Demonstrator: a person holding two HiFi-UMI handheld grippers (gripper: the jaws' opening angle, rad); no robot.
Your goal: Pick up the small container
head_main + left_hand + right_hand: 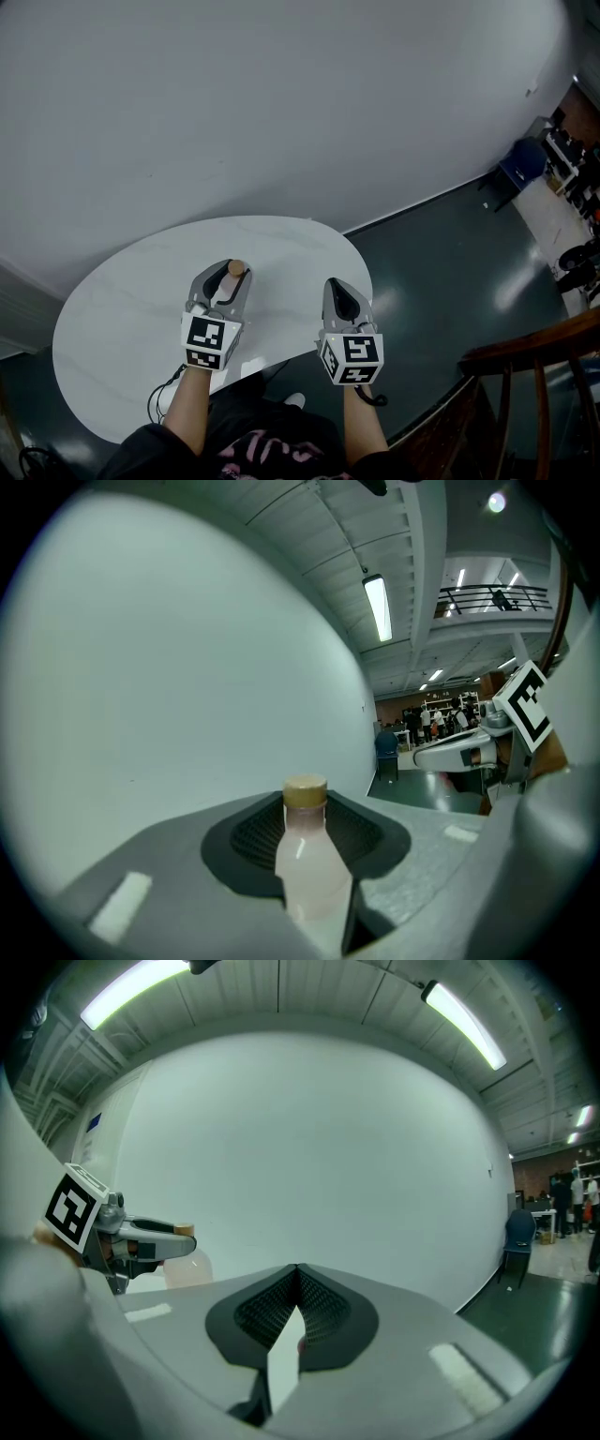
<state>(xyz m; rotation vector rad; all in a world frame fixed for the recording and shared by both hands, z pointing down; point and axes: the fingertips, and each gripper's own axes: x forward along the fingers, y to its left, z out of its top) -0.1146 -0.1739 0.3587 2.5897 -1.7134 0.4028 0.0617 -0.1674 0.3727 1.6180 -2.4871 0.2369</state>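
Observation:
The small container (237, 268) is a pale, milky bottle with a tan cap. It stands upright between the jaws of my left gripper (230, 273), which is shut on its body over the white oval table (131, 309). In the left gripper view the bottle (309, 864) fills the gap between the pads, cap upward. My right gripper (337, 287) hovers beside it to the right, shut with nothing held; its jaws (297, 1279) meet in a closed seam. The right gripper view shows the left gripper (150, 1237) with the bottle (187, 1267). Whether the bottle touches the table is hidden.
A white wall rises behind the table. Dark glossy floor (441, 253) lies to the right, with a blue chair (520, 161) far off. A wooden railing (534, 349) stands at the lower right. A black cable (159, 401) hangs near the table's front edge.

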